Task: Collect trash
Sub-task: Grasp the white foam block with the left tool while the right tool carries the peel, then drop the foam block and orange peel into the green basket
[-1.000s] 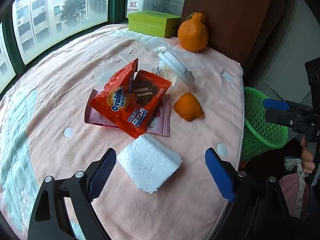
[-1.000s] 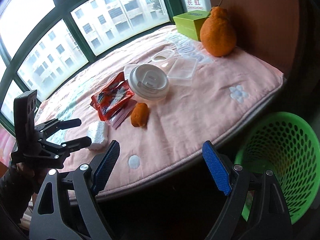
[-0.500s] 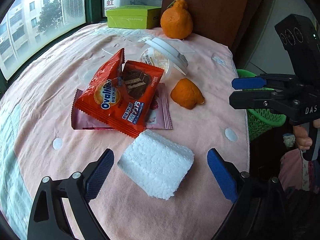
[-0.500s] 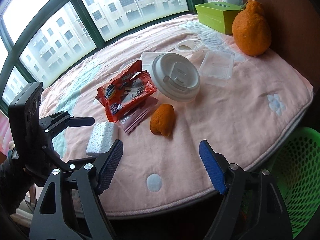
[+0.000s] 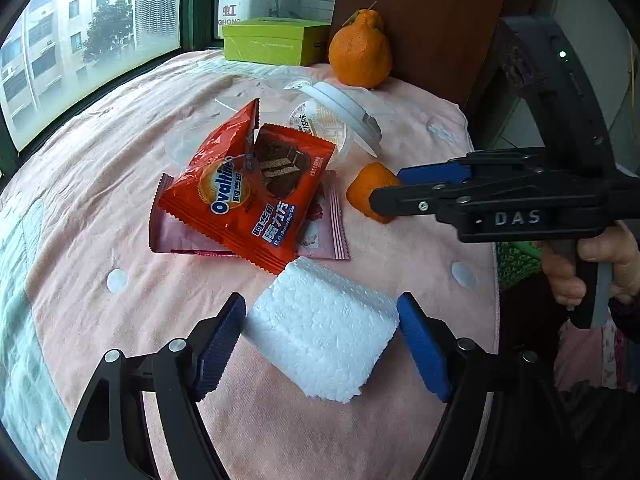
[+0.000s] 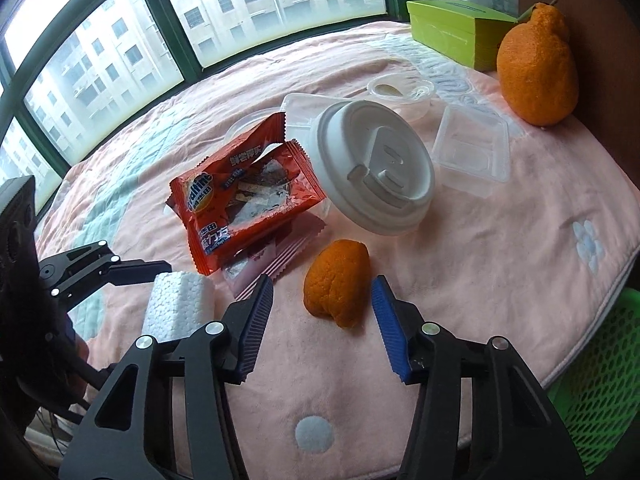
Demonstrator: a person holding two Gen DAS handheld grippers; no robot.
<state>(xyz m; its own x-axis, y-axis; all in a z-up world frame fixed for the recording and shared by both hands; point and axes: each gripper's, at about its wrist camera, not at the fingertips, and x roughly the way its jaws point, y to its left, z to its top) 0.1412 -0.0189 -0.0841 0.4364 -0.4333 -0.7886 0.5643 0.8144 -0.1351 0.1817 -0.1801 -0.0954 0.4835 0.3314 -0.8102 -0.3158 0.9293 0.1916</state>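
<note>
A white foam block (image 5: 324,330) lies on the pink tablecloth between the fingers of my left gripper (image 5: 322,340), which is open around it, pads close to its sides. The block also shows in the right wrist view (image 6: 178,304). An orange peel piece (image 6: 338,282) lies between the fingers of my right gripper (image 6: 320,320), which is open around it. In the left wrist view the peel (image 5: 366,192) sits partly behind the right gripper's fingers. An orange Ovaltine wrapper (image 5: 248,192) lies on a pink wrapper (image 5: 324,228). A cup with a white lid (image 6: 374,172) lies on its side.
A whole orange fruit (image 6: 536,64) and a green box (image 6: 452,32) stand at the back. Clear plastic containers (image 6: 472,152) lie near the lid. A green mesh basket (image 6: 600,380) stands below the table's right edge. Windows run along the left.
Both grippers have moved forward and down. The left now brackets the foam block and its fingers have narrowed. The right now brackets the orange peel.
</note>
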